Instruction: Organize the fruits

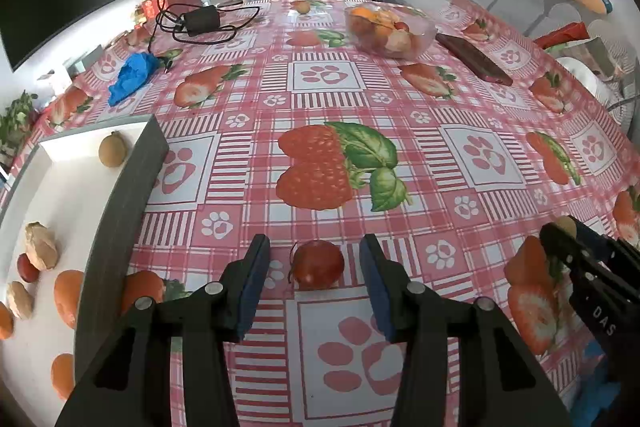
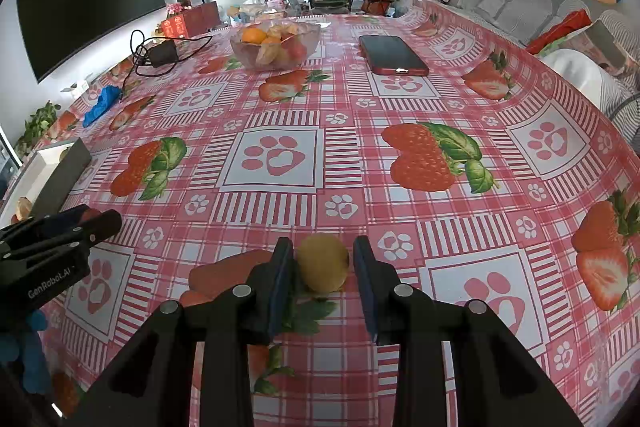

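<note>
In the left wrist view my left gripper (image 1: pixel 316 271) is open, its pads on either side of a small red fruit (image 1: pixel 319 264) lying on the tablecloth, with gaps on both sides. In the right wrist view my right gripper (image 2: pixel 323 265) is open around a small yellow-brown fruit (image 2: pixel 323 263); the left pad is near or touching it, the right pad is apart. A white tray with a dark rim (image 1: pixel 120 195) at the left holds oranges, a brown fruit (image 1: pixel 113 149) and several other fruits. A clear bowl of fruit (image 1: pixel 390 31) stands far back; it also shows in the right wrist view (image 2: pixel 276 45).
A red phone (image 2: pixel 392 55) lies beyond the bowl's right. A black charger with cable (image 1: pixel 200 21) and a blue crumpled glove (image 1: pixel 132 77) lie at the far left. The table carries a pink strawberry cloth (image 2: pixel 280 163). A sofa (image 2: pixel 520 7) runs along the right.
</note>
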The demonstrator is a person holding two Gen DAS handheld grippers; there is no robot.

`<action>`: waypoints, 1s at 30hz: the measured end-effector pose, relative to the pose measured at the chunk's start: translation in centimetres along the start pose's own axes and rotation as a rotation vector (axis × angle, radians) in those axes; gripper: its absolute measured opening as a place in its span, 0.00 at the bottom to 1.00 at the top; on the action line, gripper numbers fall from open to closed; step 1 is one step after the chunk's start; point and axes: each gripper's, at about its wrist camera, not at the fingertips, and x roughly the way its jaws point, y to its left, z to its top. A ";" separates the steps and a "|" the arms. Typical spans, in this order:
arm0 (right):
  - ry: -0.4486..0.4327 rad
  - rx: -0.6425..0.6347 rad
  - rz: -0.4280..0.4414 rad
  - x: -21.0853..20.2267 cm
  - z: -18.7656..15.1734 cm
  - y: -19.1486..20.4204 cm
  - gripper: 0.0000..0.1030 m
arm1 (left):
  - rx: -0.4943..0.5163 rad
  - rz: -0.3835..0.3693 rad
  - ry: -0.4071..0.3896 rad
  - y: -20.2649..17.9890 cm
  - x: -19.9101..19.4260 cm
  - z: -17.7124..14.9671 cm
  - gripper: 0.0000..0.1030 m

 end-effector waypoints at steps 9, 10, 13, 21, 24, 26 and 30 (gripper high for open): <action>0.000 0.000 0.000 0.0 0.0 0.0 0.33 | 0.002 0.000 -0.004 0.0 0.0 -0.1 0.49; 0.000 -0.001 0.000 0.0 0.0 0.0 0.33 | 0.003 0.000 -0.004 0.0 -0.1 0.0 0.49; 0.000 -0.001 0.000 0.0 0.0 0.0 0.33 | 0.003 0.001 -0.005 0.0 -0.1 0.0 0.49; -0.001 -0.001 0.000 0.0 0.0 0.0 0.33 | 0.004 0.001 -0.006 0.0 -0.1 0.1 0.49; -0.001 -0.001 0.000 0.0 0.0 0.1 0.33 | 0.003 0.001 -0.007 -0.1 -0.1 0.0 0.49; 0.000 -0.001 -0.001 0.0 0.0 0.0 0.33 | 0.004 0.002 -0.008 0.0 -0.1 0.0 0.49; -0.001 -0.001 0.000 0.0 0.0 0.0 0.33 | 0.004 0.001 -0.008 0.0 -0.1 -0.1 0.49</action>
